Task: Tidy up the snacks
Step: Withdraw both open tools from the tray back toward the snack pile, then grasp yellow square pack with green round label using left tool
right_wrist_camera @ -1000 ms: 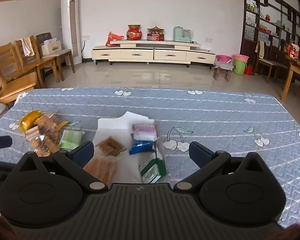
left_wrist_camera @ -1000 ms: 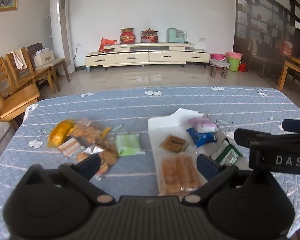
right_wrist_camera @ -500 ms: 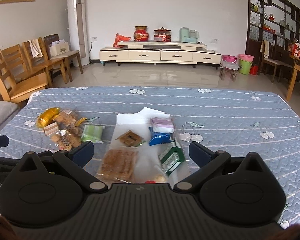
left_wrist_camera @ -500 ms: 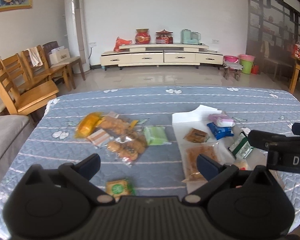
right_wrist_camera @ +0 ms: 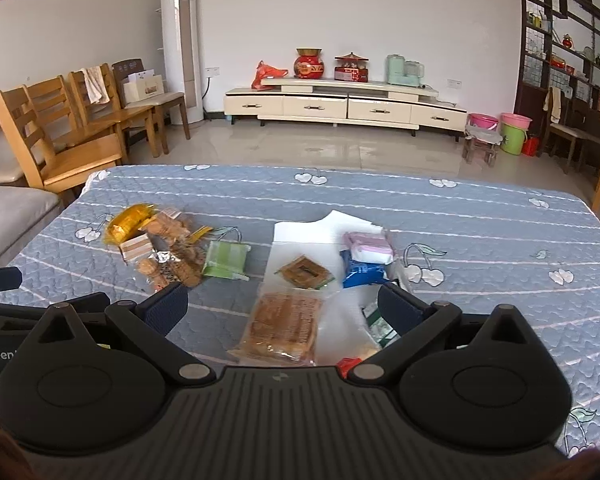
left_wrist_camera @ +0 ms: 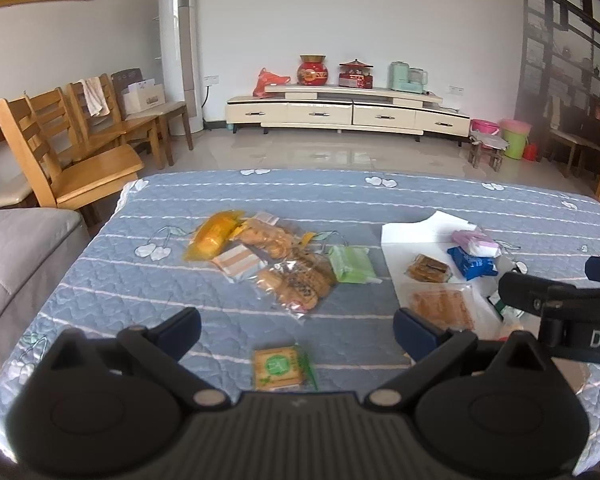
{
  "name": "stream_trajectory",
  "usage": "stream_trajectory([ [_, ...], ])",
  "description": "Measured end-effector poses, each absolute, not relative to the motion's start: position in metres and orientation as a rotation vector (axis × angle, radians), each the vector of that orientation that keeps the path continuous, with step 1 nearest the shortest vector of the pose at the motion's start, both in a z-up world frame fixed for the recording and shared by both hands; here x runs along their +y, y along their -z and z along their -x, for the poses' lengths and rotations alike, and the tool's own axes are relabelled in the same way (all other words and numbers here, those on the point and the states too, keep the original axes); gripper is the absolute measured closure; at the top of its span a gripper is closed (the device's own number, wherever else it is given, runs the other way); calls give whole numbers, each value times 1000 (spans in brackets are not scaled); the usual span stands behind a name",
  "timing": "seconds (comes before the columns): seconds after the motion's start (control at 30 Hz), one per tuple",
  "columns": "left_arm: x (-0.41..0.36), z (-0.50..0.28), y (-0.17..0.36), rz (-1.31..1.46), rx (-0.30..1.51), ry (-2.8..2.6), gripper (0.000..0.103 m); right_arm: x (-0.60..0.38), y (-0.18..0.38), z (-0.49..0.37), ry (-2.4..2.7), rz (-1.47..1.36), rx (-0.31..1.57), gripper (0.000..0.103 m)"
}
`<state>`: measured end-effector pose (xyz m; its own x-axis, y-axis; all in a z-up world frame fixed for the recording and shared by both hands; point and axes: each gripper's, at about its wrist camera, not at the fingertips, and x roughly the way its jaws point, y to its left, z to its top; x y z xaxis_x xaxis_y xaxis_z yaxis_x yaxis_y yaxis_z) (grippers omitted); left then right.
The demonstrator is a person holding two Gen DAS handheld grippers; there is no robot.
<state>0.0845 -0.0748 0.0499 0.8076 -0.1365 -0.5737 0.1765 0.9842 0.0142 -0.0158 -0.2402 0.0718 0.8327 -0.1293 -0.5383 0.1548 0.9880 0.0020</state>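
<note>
Snacks lie on a blue quilted table cover [left_wrist_camera: 340, 200]. A heap at the left holds a yellow packet [left_wrist_camera: 214, 234], clear cookie bags [left_wrist_camera: 296, 280] and a light green packet [left_wrist_camera: 352, 264]. A small cracker pack with a green label [left_wrist_camera: 279, 368] lies alone near the front edge. On a white sheet [right_wrist_camera: 320, 232] rest a brown square cake [right_wrist_camera: 305, 272], a long wafer pack [right_wrist_camera: 284, 324], a pink packet [right_wrist_camera: 370, 245] and a blue packet [right_wrist_camera: 362, 272]. My left gripper [left_wrist_camera: 296, 330] is open above the cracker pack. My right gripper [right_wrist_camera: 282, 304] is open over the wafer pack.
Wooden chairs [left_wrist_camera: 72, 152] and a grey sofa [left_wrist_camera: 16, 248] stand left of the table. A cream TV cabinet [right_wrist_camera: 344, 104] lines the far wall, with buckets [right_wrist_camera: 514, 132] at the right. A green-and-white pack [right_wrist_camera: 378, 324] lies partly behind my right finger.
Both grippers have pulled back and up from the table, so more of the cover and the snacks shows. The lone cracker pack has come into the left wrist view.
</note>
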Motion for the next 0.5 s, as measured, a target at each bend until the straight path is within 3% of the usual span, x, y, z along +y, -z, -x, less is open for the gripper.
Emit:
stream_trajectory([
  [0.5,-50,-89,-29,-47,608,144,2,-228,-52,-3,96,-48,596,0],
])
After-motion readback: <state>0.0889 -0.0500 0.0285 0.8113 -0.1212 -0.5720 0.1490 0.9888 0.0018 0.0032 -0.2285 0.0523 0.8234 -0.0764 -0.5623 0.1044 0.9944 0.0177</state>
